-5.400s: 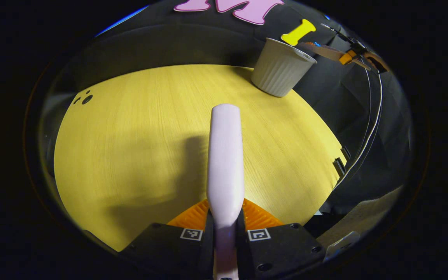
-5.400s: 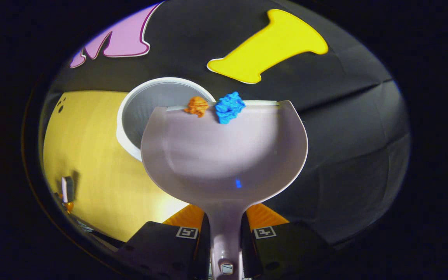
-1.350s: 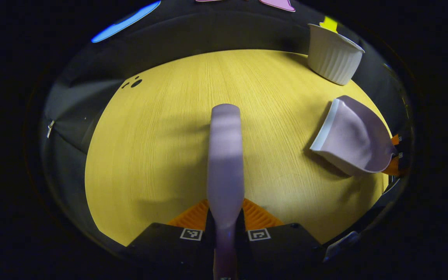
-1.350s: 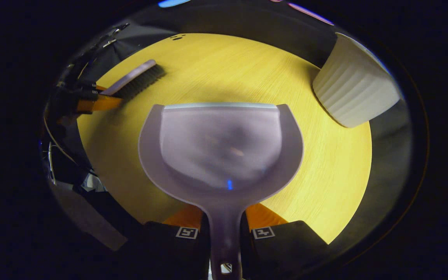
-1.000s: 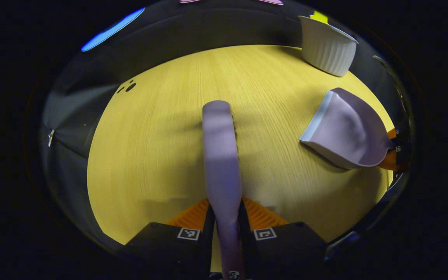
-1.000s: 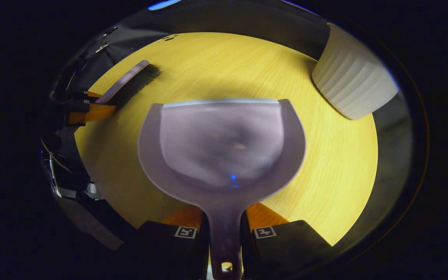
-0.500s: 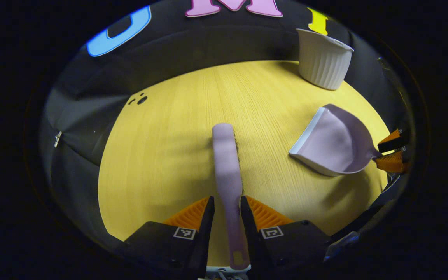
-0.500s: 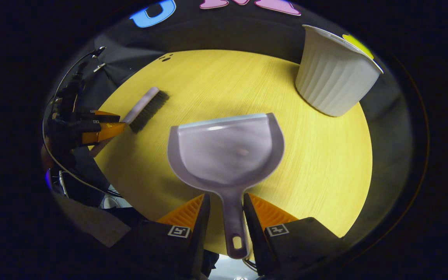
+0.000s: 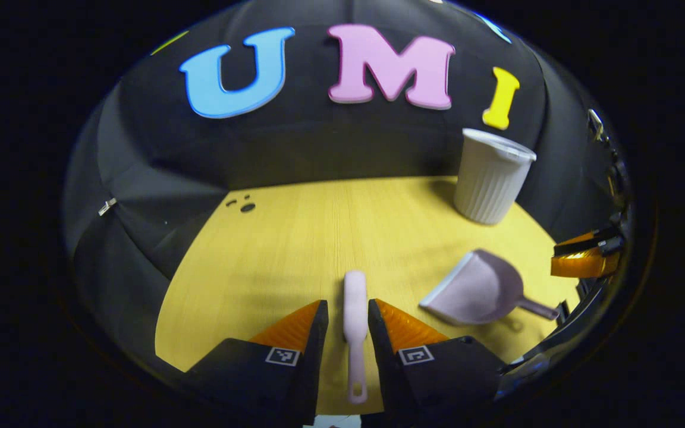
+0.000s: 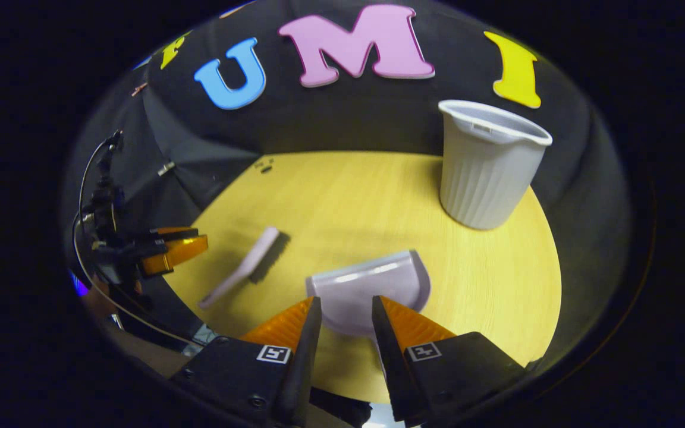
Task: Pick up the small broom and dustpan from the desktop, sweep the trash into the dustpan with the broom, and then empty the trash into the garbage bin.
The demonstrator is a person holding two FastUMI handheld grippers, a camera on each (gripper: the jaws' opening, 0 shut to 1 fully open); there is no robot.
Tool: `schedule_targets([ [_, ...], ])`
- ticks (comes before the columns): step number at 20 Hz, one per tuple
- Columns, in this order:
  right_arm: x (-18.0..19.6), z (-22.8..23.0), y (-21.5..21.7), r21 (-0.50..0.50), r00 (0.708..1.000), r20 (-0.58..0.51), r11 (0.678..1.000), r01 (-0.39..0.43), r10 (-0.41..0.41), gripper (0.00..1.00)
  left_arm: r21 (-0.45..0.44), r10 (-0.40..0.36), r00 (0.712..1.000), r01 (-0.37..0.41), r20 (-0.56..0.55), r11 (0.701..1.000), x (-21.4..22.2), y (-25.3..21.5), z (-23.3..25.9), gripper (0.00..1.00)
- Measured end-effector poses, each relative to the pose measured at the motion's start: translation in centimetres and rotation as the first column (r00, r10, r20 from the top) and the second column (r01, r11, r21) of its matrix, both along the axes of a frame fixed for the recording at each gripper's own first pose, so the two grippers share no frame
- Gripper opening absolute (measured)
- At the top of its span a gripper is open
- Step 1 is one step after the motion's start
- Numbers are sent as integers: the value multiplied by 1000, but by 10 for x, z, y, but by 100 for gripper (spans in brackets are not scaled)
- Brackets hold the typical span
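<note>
The small lilac broom (image 9: 354, 309) lies flat on the yellow table (image 9: 295, 238), handle towards me. My left gripper (image 9: 346, 309) stands open above and behind it, touching nothing. The lilac dustpan (image 10: 372, 285) rests on the table with nothing in it, its handle hidden behind my open right gripper (image 10: 345, 303). In the right gripper view the broom (image 10: 247, 264) lies to the left, with the left gripper (image 10: 170, 249) hanging beyond it. In the left gripper view the dustpan (image 9: 473, 291) lies at the right, and the right gripper (image 9: 586, 255) hovers past its handle.
A white ribbed garbage bin (image 10: 485, 172) stands upright at the table's far right corner, also seen as the bin (image 9: 491, 178) in the left gripper view. Small dark holes (image 9: 244, 205) mark the far left of the table. Black cloth walls close the booth in.
Both grippers opened and let go: the broom and the dustpan now lie on the table. Both grippers have pulled back and risen. The trash seen earlier in the dustpan is gone from it.
</note>
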State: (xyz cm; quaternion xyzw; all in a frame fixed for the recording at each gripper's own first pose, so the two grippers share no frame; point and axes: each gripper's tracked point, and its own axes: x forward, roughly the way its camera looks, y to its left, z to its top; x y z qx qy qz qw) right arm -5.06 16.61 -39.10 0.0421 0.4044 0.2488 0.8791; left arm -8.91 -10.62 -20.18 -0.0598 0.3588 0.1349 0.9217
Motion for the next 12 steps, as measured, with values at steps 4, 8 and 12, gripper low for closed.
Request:
schedule_targets([
  [4, 32, 55, 5, 39, 982, 187, 999, 25, -32, 56, 8, 27, 984, -29, 177, 1000, 16, 11, 62, 46],
  [8, 57, 114, 15, 73, 940, 335, 996, 43, -65, 57, 30, 37, 959, -48, 282, 998, 19, 19, 107, 45],
  [12, 59, 130, 25, 99, 924, 374, 994, 43, -78, 58, 42, 36, 951, -51, 306, 998, 14, 25, 121, 46],
])
